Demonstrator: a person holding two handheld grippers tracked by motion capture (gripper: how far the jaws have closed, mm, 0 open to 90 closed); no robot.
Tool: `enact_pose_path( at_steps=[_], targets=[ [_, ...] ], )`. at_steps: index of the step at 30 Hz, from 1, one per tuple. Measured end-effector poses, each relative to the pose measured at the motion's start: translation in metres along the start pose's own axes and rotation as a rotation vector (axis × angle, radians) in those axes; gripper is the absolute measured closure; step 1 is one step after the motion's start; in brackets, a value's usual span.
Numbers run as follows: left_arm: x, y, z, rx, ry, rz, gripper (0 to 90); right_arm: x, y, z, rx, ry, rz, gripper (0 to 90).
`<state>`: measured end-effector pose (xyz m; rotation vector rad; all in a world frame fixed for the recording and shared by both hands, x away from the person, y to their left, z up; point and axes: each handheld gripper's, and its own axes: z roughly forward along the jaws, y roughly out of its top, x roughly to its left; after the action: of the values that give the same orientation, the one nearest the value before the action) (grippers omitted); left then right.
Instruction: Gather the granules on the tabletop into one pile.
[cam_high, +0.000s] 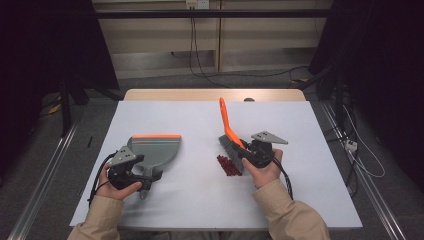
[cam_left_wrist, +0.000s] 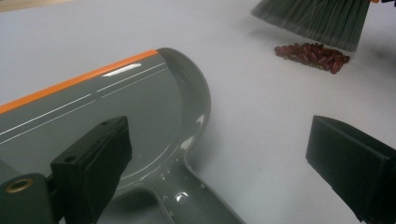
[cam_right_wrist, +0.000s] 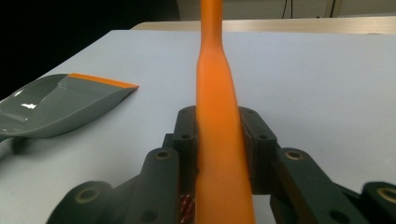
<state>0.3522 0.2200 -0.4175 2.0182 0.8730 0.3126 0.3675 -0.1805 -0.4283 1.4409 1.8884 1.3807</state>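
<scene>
Right gripper (cam_high: 243, 153) clamps brush (cam_high: 227, 127); left gripper (cam_left_wrist: 219, 154) gapes over dustpan (cam_high: 152, 150) handle, ungripped. Beans (cam_high: 228, 165) mid-table, none swept yet.

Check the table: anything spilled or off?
A small heap of red beans lies loose on the table, beside the brush clamped in the right gripper. The dustpan sits flat and unclamped between the left gripper's open jaws. Nothing looks damaged.

Bare table (cam_high: 200, 200) between dustpan (cam_high: 152, 150) and bean pile (cam_high: 229, 166): passable gap. Brush (cam_high: 229, 137) stands just behind beans, blocks far side. Far and right table areas free.
</scene>
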Motion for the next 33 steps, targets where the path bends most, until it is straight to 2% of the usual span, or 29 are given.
enact_pose_path(
  at_steps=[4,10,13,18,24,26,33],
  targets=[
    [-0.002,-0.001,-0.001,0.009,0.009,-0.003,7.4,-0.004,0.002,-0.005,-0.007,-0.005,-0.004,71.1],
    [-0.004,-0.004,-0.004,0.034,0.040,0.007,8.5,-0.012,0.004,-0.011,-0.032,-0.002,0.018,71.1],
    [-0.003,-0.007,-0.006,0.041,0.047,-0.007,9.6,-0.012,0.004,-0.012,-0.034,-0.004,0.009,71.1],
    [-0.001,-0.012,-0.011,0.064,0.088,-0.017,11.2,-0.015,0.004,-0.011,-0.034,-0.011,0.008,71.1],
    [0.001,-0.018,-0.013,0.113,0.131,-0.026,17.4,-0.016,0.003,-0.010,-0.031,-0.019,-0.001,71.1],
    [0.003,-0.020,-0.014,0.120,0.128,-0.052,18.8,-0.017,0.003,-0.011,-0.033,-0.019,0.001,71.1],
    [0.012,-0.020,-0.019,0.151,0.163,-0.084,31.3,-0.023,0.003,-0.015,-0.039,-0.031,0.011,71.0]
  ],
)
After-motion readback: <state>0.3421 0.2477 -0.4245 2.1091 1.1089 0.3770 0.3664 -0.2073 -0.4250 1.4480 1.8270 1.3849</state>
